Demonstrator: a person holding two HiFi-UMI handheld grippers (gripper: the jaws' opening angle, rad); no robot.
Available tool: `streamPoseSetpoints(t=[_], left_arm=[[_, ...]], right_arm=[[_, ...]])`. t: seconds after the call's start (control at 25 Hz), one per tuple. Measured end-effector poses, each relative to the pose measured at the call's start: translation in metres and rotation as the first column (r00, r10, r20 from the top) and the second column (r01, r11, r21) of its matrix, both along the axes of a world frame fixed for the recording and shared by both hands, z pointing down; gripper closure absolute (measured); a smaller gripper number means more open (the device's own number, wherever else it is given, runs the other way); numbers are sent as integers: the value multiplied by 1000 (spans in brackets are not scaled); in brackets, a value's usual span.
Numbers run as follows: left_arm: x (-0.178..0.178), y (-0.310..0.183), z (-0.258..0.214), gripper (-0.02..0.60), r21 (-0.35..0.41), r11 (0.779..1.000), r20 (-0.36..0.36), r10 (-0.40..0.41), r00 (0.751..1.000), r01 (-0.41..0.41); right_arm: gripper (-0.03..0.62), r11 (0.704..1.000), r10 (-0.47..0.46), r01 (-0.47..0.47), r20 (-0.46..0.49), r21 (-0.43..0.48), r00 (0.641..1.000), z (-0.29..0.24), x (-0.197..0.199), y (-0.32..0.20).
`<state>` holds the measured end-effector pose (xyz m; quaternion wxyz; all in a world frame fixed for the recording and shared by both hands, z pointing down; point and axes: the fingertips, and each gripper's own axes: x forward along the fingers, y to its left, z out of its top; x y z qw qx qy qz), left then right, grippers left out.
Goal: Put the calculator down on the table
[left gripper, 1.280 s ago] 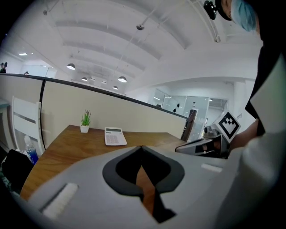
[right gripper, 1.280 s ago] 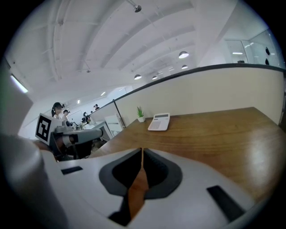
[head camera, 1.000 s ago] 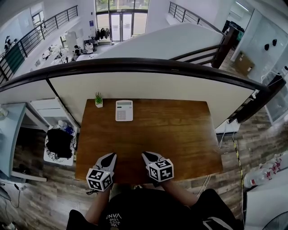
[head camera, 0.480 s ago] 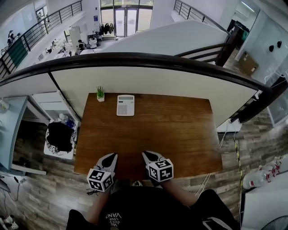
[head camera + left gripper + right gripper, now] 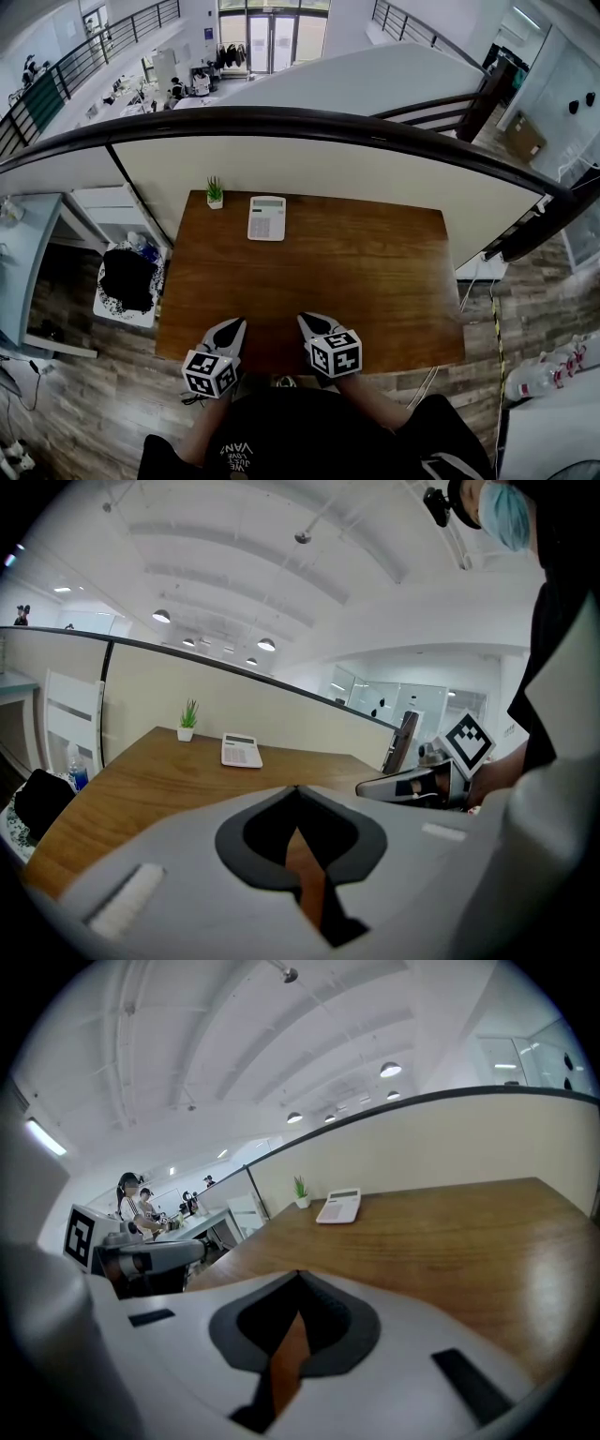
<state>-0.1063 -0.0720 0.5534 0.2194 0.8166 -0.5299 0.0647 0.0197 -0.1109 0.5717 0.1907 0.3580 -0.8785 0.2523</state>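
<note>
A white calculator [image 5: 266, 217] lies flat on the brown wooden table [image 5: 356, 272] near its far left corner; it also shows small in the left gripper view, calculator [image 5: 241, 751], and in the right gripper view, calculator [image 5: 339, 1207]. Both grippers hover at the table's near edge, far from it. My left gripper [image 5: 232, 327] is shut with nothing between its jaws. My right gripper [image 5: 307, 323] is likewise shut and empty. Each gripper's tips meet in its own view, left gripper [image 5: 296, 789], right gripper [image 5: 298, 1275].
A small potted plant [image 5: 215, 192] stands just left of the calculator. A curved dark railing with a pale panel [image 5: 309, 159] runs behind the table. A white stool with a black bag [image 5: 127, 281] sits off the table's left side.
The head view has shifted slightly, so the table and calculator sit a bit higher and further right in frame. Both grippers keep their place at the near edge.
</note>
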Motion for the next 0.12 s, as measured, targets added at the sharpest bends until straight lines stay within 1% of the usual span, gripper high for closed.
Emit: streamPoseSetpoints(t=[0.12], left_arm=[[-2,-3,0,569,-1,1000,-4,-8,1000,8]], right_arm=[[580,1000,-3,3,-3,1,1000,0,-1,-3]])
